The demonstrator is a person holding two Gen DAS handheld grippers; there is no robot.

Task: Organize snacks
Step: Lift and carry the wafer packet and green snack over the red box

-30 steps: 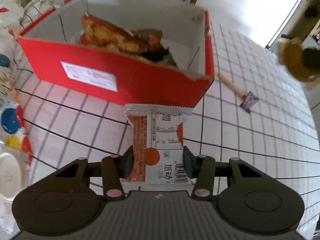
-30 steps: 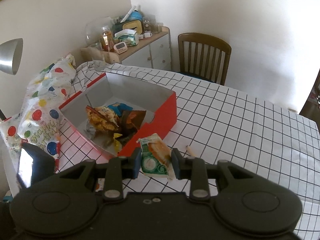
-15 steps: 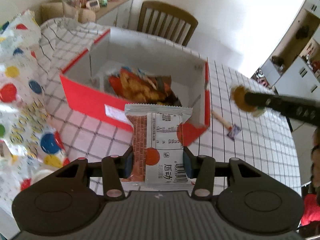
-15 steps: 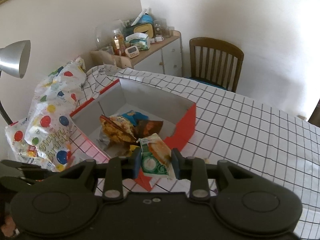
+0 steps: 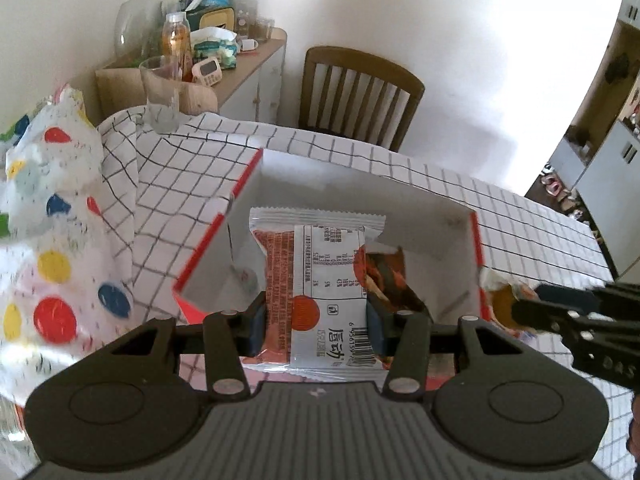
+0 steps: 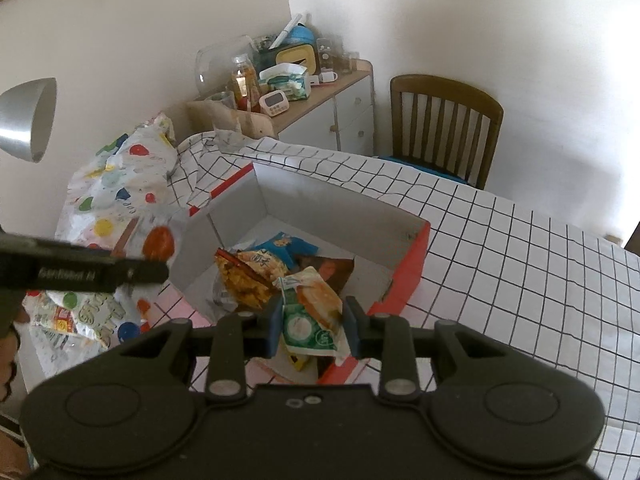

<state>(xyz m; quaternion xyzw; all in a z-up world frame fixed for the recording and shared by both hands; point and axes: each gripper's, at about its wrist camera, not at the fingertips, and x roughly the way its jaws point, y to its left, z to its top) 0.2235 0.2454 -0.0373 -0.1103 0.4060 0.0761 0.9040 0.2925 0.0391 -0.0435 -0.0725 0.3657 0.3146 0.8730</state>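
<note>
My left gripper (image 5: 316,326) is shut on a white and orange snack packet (image 5: 316,280) with a barcode, held above the near side of the red box (image 5: 440,216). My right gripper (image 6: 312,328) is shut on a green and white snack packet (image 6: 312,312), over the near corner of the same red box (image 6: 408,272). Several snack bags (image 6: 256,272) lie inside the box. In the left wrist view the right gripper (image 5: 516,312) reaches in from the right. The left gripper's finger (image 6: 100,274) crosses the right wrist view at the left.
The box sits on a table with a checked white cloth (image 6: 520,264). A dotted plastic bag (image 5: 52,248) lies left of the box. A wooden chair (image 6: 444,128) stands behind the table, a cluttered cabinet (image 6: 328,104) by the wall, a lamp shade (image 6: 28,120) at left.
My left gripper rose with its packet from in front of the box's red wall to above its rim. My right gripper carried its packet leftwards, over the box's corner.
</note>
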